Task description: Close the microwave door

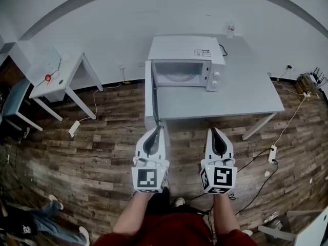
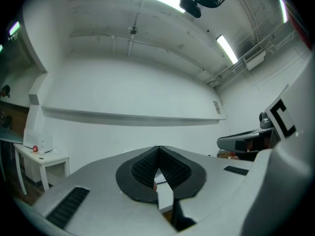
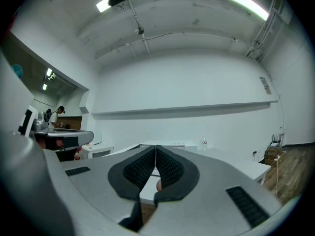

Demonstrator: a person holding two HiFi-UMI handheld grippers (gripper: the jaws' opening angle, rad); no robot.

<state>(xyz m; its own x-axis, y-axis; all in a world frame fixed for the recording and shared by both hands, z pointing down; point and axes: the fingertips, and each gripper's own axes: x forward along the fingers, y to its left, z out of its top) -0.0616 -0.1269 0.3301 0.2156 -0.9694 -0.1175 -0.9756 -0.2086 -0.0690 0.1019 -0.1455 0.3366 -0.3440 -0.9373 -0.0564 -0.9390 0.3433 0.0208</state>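
**Door** [image 1: 149,94]: white, hinged at the left of the microwave [image 1: 187,60], swung fully open. It stands out towards the person, edge-on to the head view, and its free end overhangs the near edge of the tabletop [image 1: 230,94]. Not yet closed.

**Microwave:** white box at the back left of the tabletop, front facing the person. The cavity [image 1: 179,73] is open to view, pale inside and seemingly empty. The control panel [image 1: 215,76] is at the right, with two round knobs.

**Left tongs** [image 1: 160,128]: pressed together at the tips with nothing in them, held about level and pointing at the door's free end. They are just beside that end in the head view, though contact cannot be told. Judged to be set for a push with closed tips, since a swing door needs no grip.

**Right tongs** [image 1: 211,130]: likewise closed on nothing. They are held beside the left pair at the tabletop's near edge, apart from the door, and likely idle for this step.

**Tabletop:** white, mostly bare, with a small bottle [image 1: 231,29] at the back.

**Surroundings:** wood-plank floor [image 1: 102,137]; white side table [image 1: 56,73] well off to the left.
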